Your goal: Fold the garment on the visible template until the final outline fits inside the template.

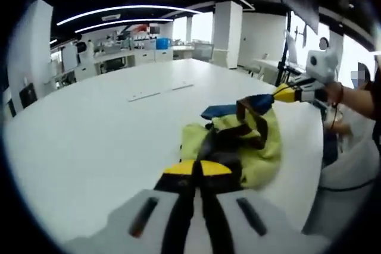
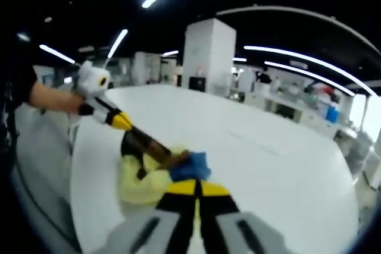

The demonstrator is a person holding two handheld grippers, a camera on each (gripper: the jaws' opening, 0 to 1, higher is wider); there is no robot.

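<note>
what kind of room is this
Probably an open-plan lab or office workspace. A large white table holds the yellow, blue and brown crumpled garment; white square pillars rise behind it, long ceiling strip lights run overhead, and white benches crowded with equipment line the far wall.

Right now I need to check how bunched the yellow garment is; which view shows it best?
The left gripper view: the crumpled yellow fabric garment with blue and brown parts spreads across the white table. The right gripper view shows a smaller, blurrier patch behind its own tongs.
</note>
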